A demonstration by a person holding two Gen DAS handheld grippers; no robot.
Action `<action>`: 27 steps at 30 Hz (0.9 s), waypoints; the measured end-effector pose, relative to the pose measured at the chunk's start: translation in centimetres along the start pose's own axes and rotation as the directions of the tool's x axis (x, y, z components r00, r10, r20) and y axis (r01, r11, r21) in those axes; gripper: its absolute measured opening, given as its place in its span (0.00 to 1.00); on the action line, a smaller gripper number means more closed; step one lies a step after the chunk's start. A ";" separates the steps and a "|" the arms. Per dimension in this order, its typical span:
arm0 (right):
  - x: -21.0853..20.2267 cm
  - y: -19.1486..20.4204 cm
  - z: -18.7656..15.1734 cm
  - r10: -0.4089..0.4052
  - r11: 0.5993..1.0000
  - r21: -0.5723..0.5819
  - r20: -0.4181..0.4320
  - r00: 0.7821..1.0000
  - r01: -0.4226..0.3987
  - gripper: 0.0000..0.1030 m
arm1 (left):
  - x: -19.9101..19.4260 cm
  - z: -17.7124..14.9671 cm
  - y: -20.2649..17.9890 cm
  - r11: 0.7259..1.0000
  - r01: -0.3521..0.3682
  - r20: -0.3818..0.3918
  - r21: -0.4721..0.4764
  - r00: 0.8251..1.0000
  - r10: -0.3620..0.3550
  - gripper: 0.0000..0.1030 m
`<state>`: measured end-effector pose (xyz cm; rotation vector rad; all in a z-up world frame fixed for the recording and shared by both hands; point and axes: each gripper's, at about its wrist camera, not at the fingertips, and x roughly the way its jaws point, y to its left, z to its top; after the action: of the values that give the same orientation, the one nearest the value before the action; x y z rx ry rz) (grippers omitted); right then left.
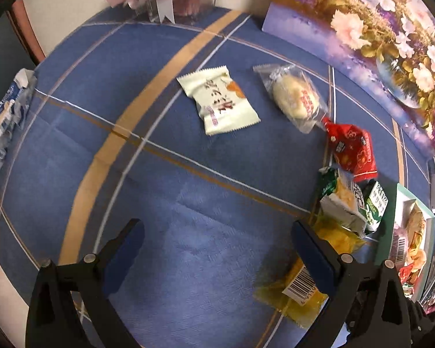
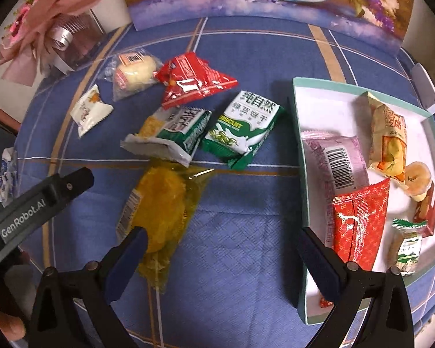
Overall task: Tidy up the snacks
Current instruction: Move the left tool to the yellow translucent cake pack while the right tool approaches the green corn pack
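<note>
On the blue checked tablecloth point(image 2: 232, 232), snacks part sorted:

- Tray point(image 2: 300, 156), white with a green rim, at my right: holds about seven packets, among them a pink barcoded pack point(image 2: 337, 159), a red patterned pack point(image 2: 359, 223) and a yellow pack point(image 2: 388, 142). I judge this portion done.
- Loose, nearest me: yellow jelly-like packet point(image 2: 162, 200), touching a torn green-and-white packet point(image 2: 171, 133).
- Loose, beyond: green biscuit pack point(image 2: 243, 130), red pack point(image 2: 194, 79), clear-wrapped bun point(image 2: 133, 72), cream sachet point(image 2: 90, 110), blue-and-white wrapper point(image 2: 5, 174) well apart at the left edge.
- Left to do: seven pieces, by my count.
- Right gripper point(image 2: 220, 249): jaws spread wide, empty, above bare cloth between yellow packet and tray.
- Left gripper point(image 1: 217, 240): jaws likewise apart, holding nothing.
</note>
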<state>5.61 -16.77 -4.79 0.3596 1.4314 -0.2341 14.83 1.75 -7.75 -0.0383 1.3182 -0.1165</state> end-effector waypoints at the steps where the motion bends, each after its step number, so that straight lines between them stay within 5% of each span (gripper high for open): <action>1: 0.1 -0.2 0.0 -0.002 1.000 0.003 -0.002 1.000 0.002 1.00 | 0.2 -0.1 -0.1 1.000 0.006 -0.006 -0.004 1.000 -0.006 0.98; 17: -2.0 -5.1 -0.2 -0.046 0.996 0.081 0.027 0.999 0.044 1.00 | -0.8 -0.9 -4.7 0.986 0.152 -0.071 0.068 0.987 -0.147 0.98; 27: -3.1 -6.6 -1.0 -0.054 0.993 0.104 0.018 0.998 0.052 1.00 | 0.4 -2.1 -7.4 0.960 0.262 -0.152 0.095 0.957 -0.246 0.98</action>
<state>1.87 -22.72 -2.50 0.4026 1.4124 -0.3554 12.42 -5.57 -7.94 -0.1042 1.4393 -0.4210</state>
